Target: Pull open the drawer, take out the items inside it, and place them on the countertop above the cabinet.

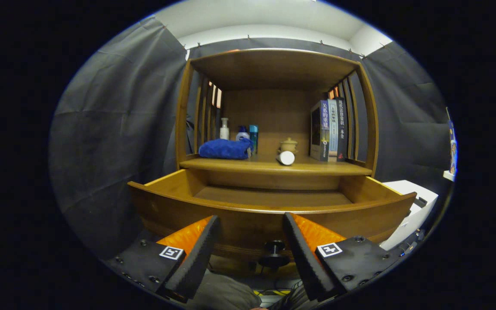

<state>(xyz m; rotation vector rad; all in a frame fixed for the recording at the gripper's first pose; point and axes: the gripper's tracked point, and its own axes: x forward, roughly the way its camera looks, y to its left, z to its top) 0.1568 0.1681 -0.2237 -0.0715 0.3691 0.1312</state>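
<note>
Drawer [269,202] pulled out, looks empty. Hand-held gripper [251,226] spread wide, holding nothing, knob [274,254] just ahead. Towel [225,149] above drawer: soft, light; pinch a fold.

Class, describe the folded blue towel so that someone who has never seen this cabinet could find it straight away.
Start at the wooden cabinet with its pulled-out wooden drawer, which the open hand-held gripper faces. On the countertop just above the drawer, look to the side away from the upright row of books. The folded blue cloth towel lies there in front of small bottles, the only soft, flat item.
</note>
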